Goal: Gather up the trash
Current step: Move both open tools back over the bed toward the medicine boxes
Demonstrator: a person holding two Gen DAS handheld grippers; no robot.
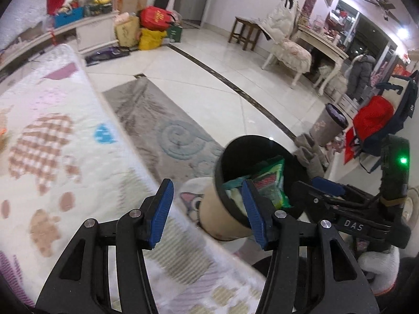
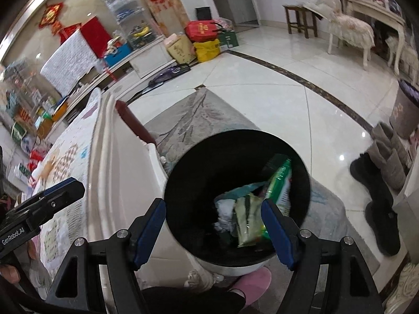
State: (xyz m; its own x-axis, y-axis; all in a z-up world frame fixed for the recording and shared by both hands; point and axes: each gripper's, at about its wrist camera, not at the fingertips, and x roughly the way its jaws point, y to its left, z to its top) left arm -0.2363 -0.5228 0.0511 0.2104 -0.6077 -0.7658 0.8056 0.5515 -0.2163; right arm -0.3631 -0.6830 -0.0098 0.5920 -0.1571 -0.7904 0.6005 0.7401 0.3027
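Two grippers are up over a round bin [image 2: 235, 196] with a black inside. The bin stands on the floor, on a gray rug [image 1: 157, 120], right beside a bed with a white patchwork blanket [image 1: 52, 141].

Some trash is already in the bin. I can see a green wrapper [image 2: 281, 183], a pale crumpled packet [image 2: 246, 217] and a bit of white paper [image 2: 225, 209] lying at the bottom.

The right gripper [image 2: 214, 233] hangs right above the bin's mouth and looks down into it. Its blue pads are spread wide and nothing is between them. I think it has dropped its piece and is free.

The left gripper [image 1: 207, 209] is over the edge of the bed, next to the bin. Its pads are partly apart and they hold nothing too. One pad shows in front of the bin's rim, but I cannot say it touches.

So the dropping step looks done. The next job, I think, is to find more trash. None shows on the blanket in front of the left gripper, so both grippers would have to turn away from the bin and look around. A pink slipper [image 2: 251, 285] sits just below the bin, so take care there.
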